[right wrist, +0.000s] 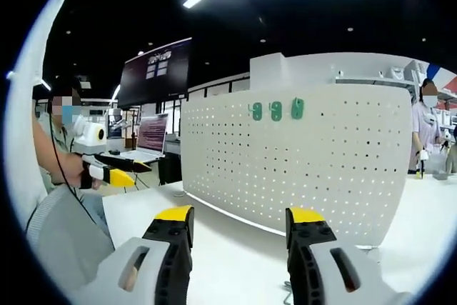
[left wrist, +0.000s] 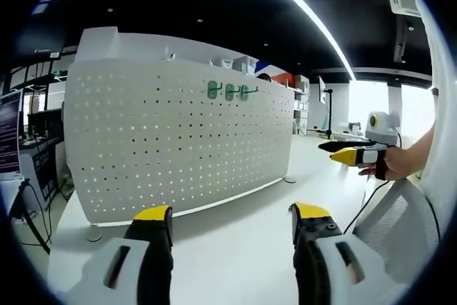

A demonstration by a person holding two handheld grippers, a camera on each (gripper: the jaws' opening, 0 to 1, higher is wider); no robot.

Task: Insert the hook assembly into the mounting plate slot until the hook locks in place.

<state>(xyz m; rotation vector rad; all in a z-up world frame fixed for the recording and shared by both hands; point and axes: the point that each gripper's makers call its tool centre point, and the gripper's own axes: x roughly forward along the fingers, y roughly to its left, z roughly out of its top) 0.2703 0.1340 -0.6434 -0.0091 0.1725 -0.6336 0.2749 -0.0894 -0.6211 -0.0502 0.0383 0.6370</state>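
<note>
We are holding both tools, left tool and right tool, spread and empty; green hooks at twelve o'clock on the pegboard are risking misalignment, we judge.

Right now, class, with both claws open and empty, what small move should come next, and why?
Probably bring one claw, say the left claw, toward the green hooks high on the white pegboard. Both it and the right claw stand open, hold nothing, and sit well short of the board.

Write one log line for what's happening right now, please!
left gripper: open, empty | right gripper: open, empty | three green hooks: on pegboard
</note>
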